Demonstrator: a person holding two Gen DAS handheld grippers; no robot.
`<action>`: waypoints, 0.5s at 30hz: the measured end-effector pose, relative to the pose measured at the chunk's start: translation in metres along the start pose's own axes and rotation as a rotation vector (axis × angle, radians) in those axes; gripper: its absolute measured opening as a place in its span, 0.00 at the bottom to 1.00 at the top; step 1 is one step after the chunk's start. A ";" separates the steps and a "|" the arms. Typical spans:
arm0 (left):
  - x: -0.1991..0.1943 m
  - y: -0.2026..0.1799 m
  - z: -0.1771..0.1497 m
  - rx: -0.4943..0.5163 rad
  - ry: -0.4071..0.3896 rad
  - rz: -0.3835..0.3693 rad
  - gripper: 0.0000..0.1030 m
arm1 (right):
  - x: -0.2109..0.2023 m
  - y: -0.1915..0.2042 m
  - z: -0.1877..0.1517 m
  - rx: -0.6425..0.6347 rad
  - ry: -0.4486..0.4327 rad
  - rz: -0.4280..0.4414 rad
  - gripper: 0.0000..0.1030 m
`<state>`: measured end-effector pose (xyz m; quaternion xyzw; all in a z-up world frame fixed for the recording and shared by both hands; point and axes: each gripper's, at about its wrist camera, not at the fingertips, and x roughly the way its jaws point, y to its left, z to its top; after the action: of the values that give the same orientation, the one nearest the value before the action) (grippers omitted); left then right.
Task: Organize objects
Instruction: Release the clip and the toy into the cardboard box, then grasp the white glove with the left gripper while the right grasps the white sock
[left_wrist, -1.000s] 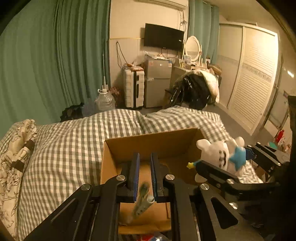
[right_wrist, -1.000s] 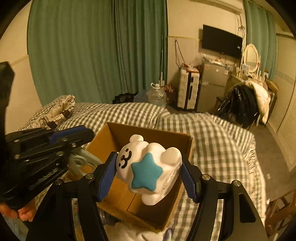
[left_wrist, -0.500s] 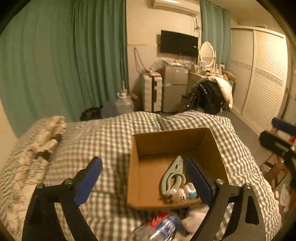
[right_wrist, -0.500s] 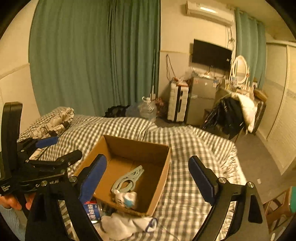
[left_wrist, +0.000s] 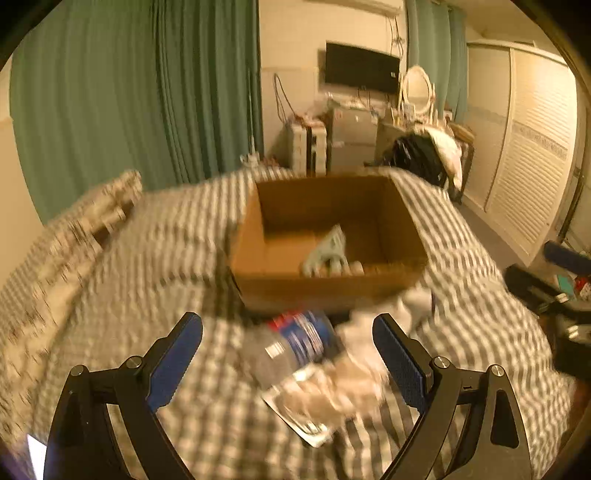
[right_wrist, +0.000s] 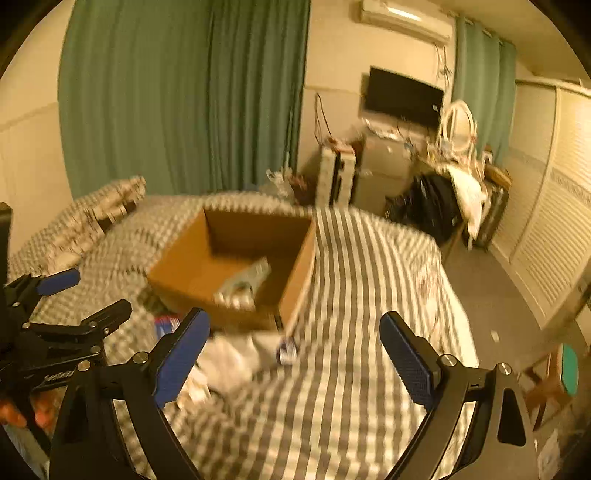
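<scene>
Checked bedding (left_wrist: 155, 280) fills the lower frame; the cardboard box (left_wrist: 328, 284) sits at centre. Both the left tongs (left_wrist: 287, 353) and right tongs (right_wrist: 294, 355) are spread wide and empty. The water bottle (left_wrist: 295, 343), lying between the left fingers, is best gripped mid-body.

dim amber light, heavy motion blur, fisheye-warped dark edges

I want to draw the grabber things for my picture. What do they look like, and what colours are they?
Both look alike. The left gripper and the right gripper have black, angular frames with cut-out holes and small silver bolt heads. Each finger ends in a long blue pad with a bumpy, dotted grip. The side of the left one shows small white lettering, too blurred to read. No cables or sleeves show.
</scene>
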<state>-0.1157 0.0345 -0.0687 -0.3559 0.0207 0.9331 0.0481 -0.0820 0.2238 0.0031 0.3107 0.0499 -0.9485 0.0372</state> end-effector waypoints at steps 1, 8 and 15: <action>0.007 -0.003 -0.007 -0.008 0.018 -0.003 0.93 | 0.010 -0.001 -0.012 0.006 0.014 0.003 0.91; 0.045 -0.034 -0.041 0.070 0.113 0.017 0.93 | 0.064 -0.003 -0.046 0.029 0.147 0.029 0.90; 0.066 -0.047 -0.053 0.133 0.182 -0.043 0.48 | 0.073 -0.019 -0.052 0.095 0.178 0.031 0.90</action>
<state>-0.1244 0.0823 -0.1525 -0.4356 0.0791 0.8922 0.0894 -0.1122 0.2458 -0.0802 0.3958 0.0032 -0.9177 0.0327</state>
